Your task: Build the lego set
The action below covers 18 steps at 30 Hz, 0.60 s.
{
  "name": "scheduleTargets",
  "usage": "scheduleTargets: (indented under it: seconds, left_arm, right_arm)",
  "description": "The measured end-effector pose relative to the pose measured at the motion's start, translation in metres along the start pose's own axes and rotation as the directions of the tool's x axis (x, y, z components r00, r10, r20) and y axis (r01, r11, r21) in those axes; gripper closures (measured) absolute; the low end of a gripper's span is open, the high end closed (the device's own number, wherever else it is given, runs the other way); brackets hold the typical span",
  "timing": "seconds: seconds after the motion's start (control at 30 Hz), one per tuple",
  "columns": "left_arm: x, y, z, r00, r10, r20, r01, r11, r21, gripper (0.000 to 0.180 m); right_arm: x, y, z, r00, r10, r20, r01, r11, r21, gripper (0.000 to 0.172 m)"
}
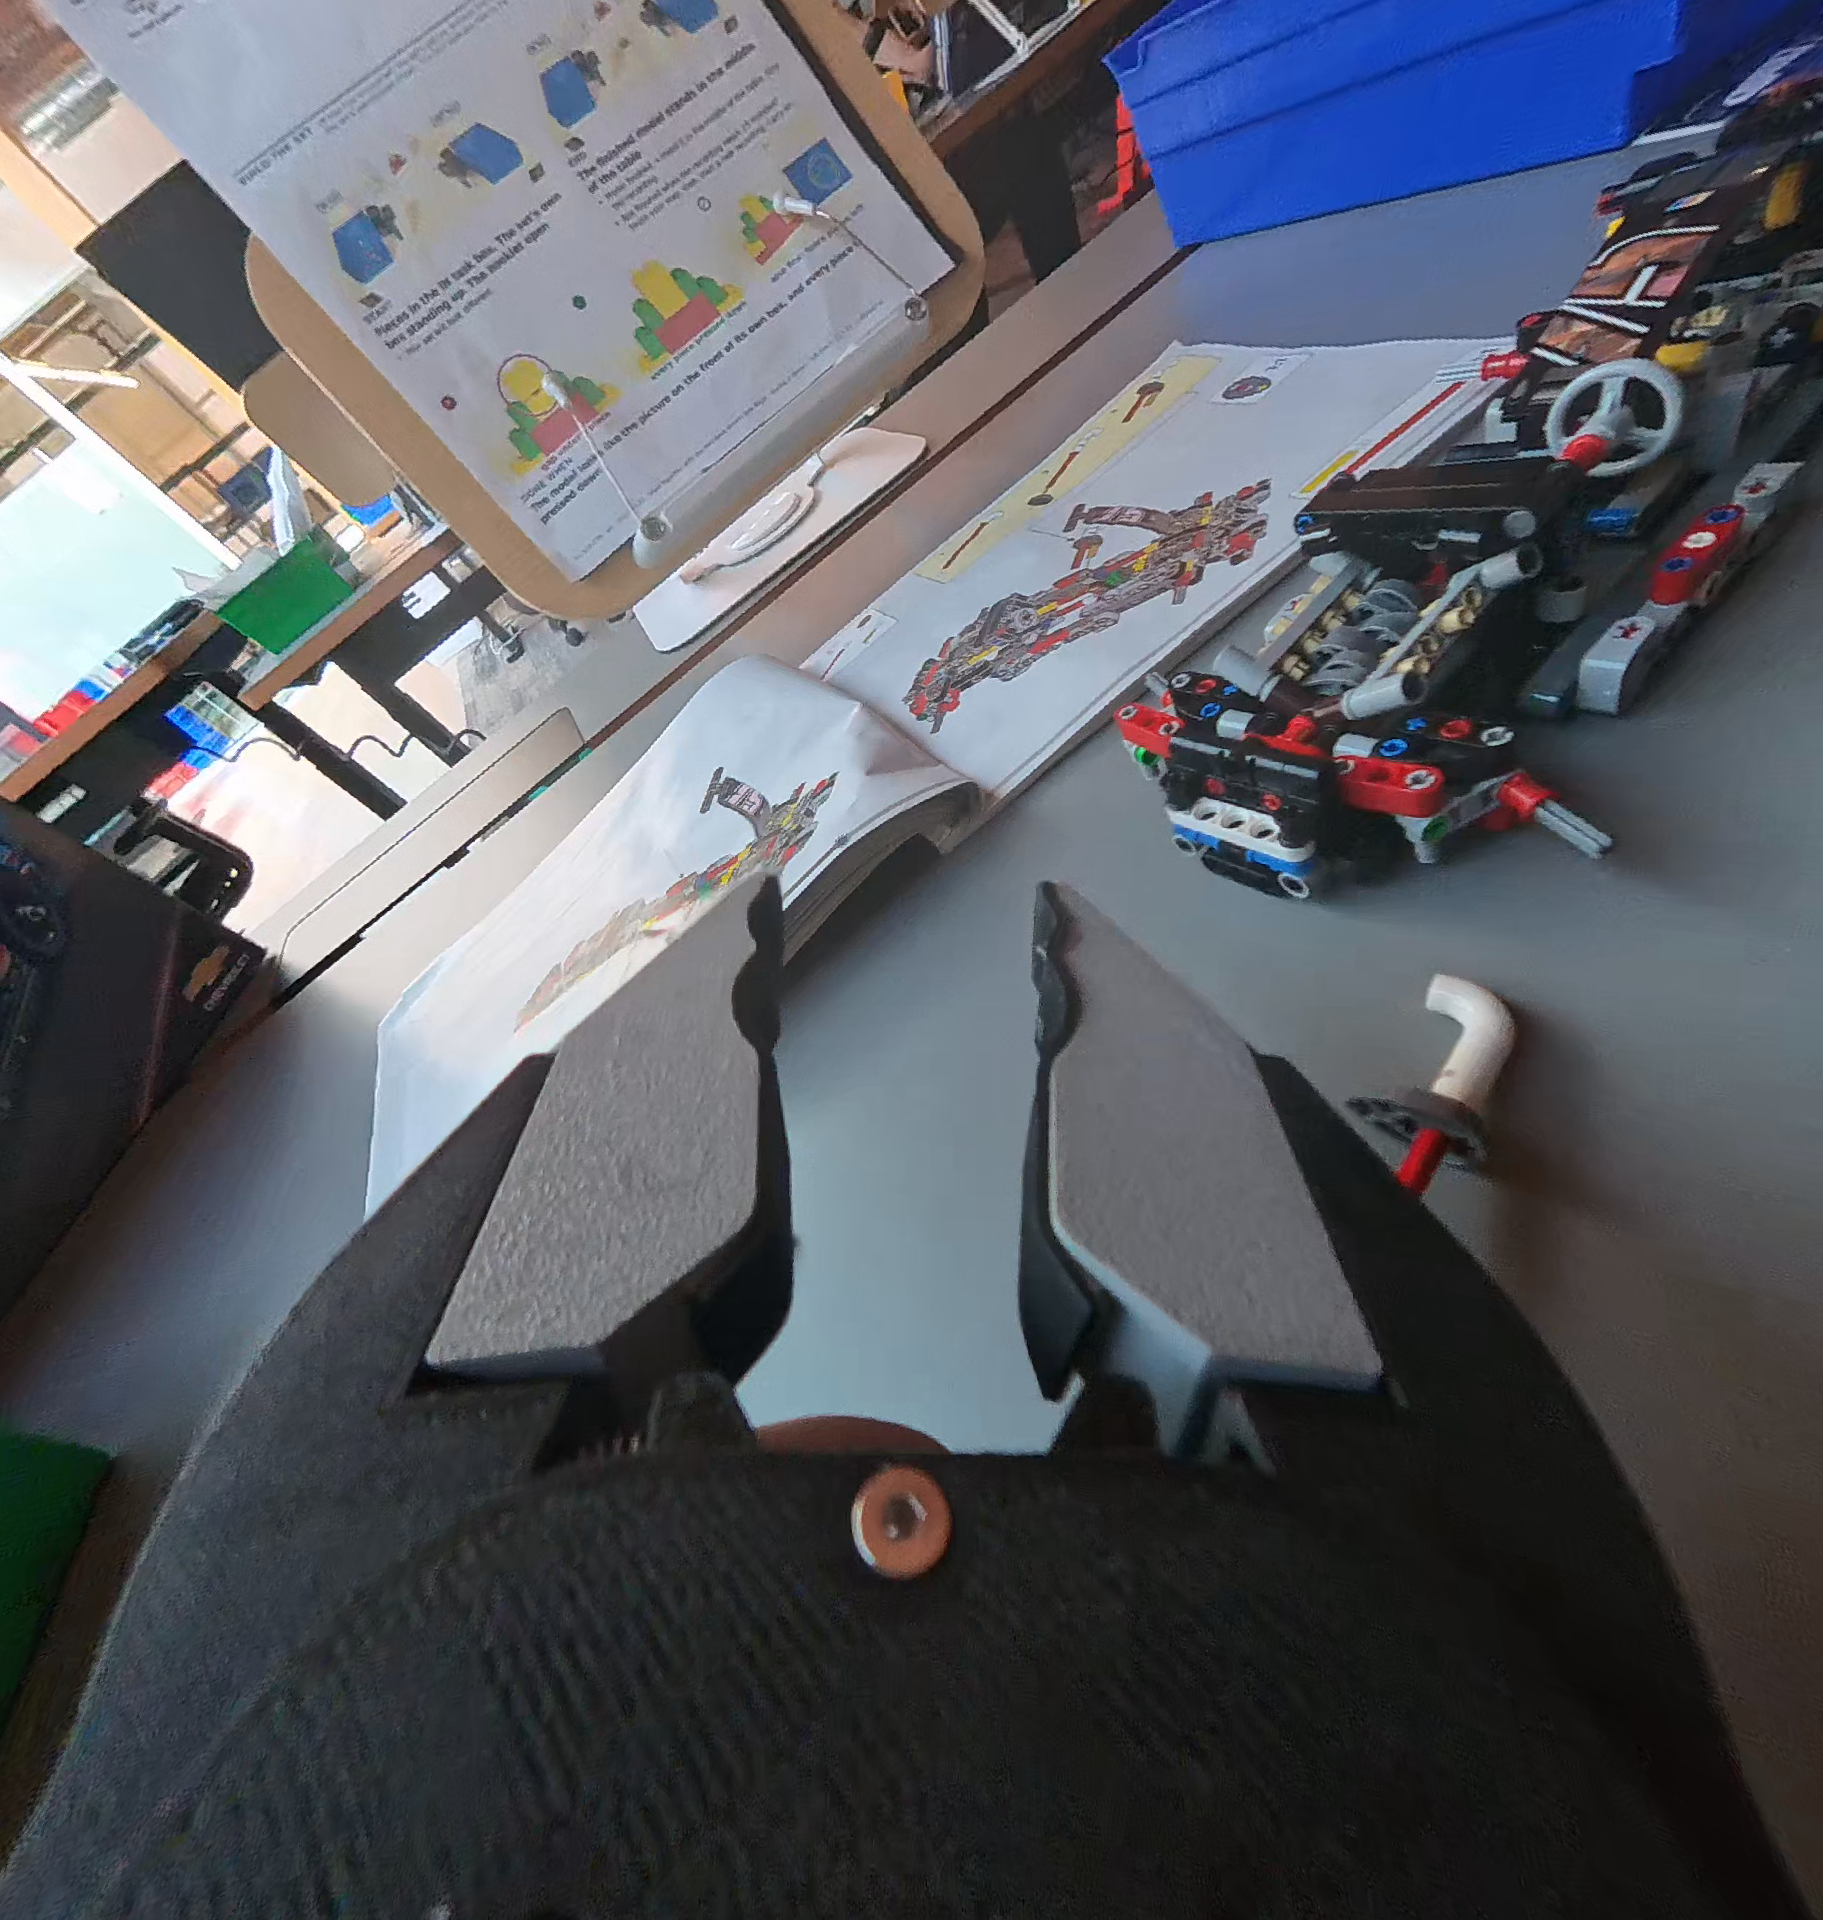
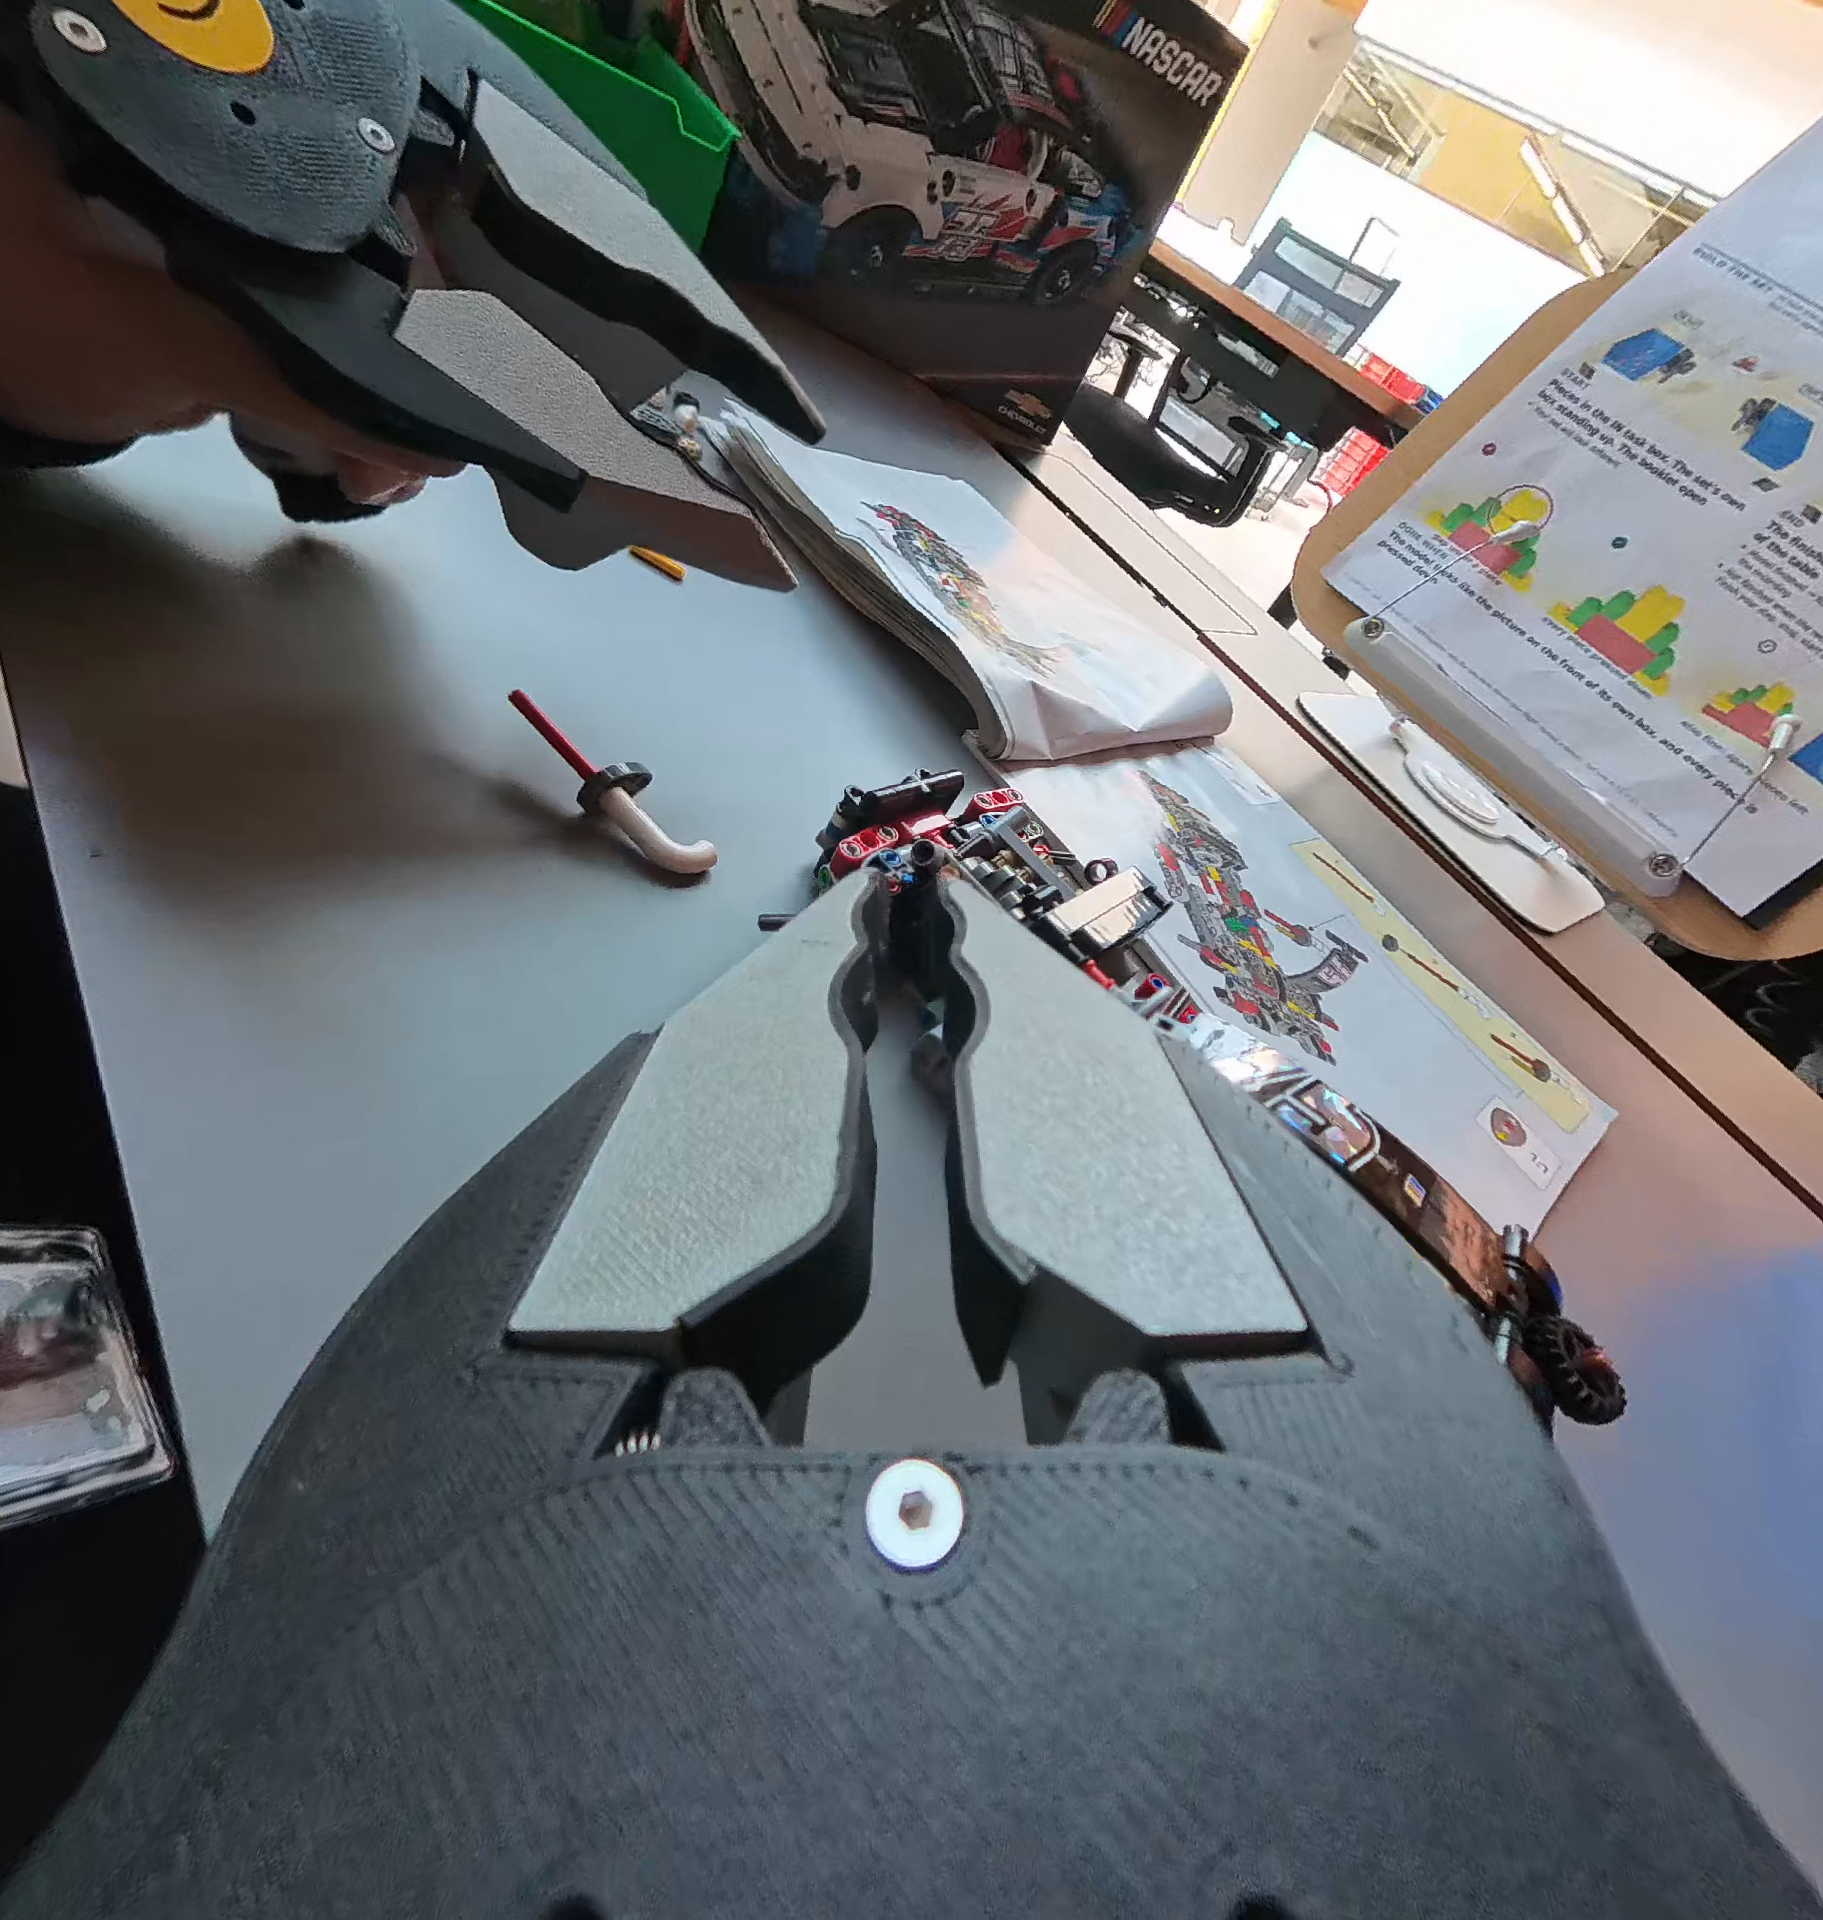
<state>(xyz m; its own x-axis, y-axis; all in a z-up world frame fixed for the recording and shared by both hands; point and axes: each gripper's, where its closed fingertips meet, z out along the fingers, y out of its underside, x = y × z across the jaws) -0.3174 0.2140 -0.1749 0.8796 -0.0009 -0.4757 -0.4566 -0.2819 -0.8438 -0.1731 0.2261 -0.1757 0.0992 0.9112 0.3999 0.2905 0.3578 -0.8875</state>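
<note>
My left gripper [image 1: 907, 904] is open and empty, held low over the grey table [image 1: 990, 1039] at the near edge of an open instruction booklet [image 1: 990, 644]. It also shows in the right wrist view [image 2: 782, 499], held by a hand. A small assembly [image 1: 1463, 1049] of a white bent pipe, a black disc and a red axle lies just right of it, also seen in the right wrist view [image 2: 637, 821]. My right gripper [image 2: 912, 904] has its pads almost together. It points along a long brick-built car chassis [image 2: 1000, 831], whose dark parts show through the slit. The chassis [image 1: 1385, 727] lies beside the booklet.
A stand with a printed sheet [image 1: 595, 260] is behind the booklet. Blue bins [image 1: 1406, 104] are at the far right. A box with a car picture [image 2: 938, 156] and a green bin [image 2: 626, 114] stand at the far end. A small yellow piece [image 2: 658, 563] lies on the table.
</note>
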Motion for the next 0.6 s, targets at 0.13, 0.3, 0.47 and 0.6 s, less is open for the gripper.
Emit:
scheduleTargets:
  seconds: [0.13, 0.3, 0.47, 0.6]
  left_arm:
    - [-0.013, 0.008, -0.005, 0.997, -0.041, 0.072, 0.042, 0.999, -0.015, 0.145]
    - [-0.017, 0.011, -0.016, 0.994, -0.033, 0.103, 0.034, 0.999, -0.012, 0.156]
    - [-0.017, 0.011, -0.020, 0.993, -0.009, 0.119, 0.010, 1.000, -0.009, 0.180]
    - [-0.014, 0.009, -0.019, 0.993, 0.007, 0.121, -0.007, 1.000, -0.002, 0.180]
  right_arm:
    - [-0.001, -0.003, 0.003, 0.999, -0.041, 0.010, 0.041, 0.999, 0.017, 0.172]
    - [-0.003, -0.005, 0.008, 0.998, -0.067, 0.019, 0.067, 0.997, 0.030, 0.167]
    - [-0.005, -0.004, 0.010, 0.994, -0.103, 0.026, 0.103, 0.994, 0.029, 0.172]
    - [-0.007, -0.002, 0.012, 0.987, -0.161, 0.008, 0.161, 0.987, 0.013, 0.172]
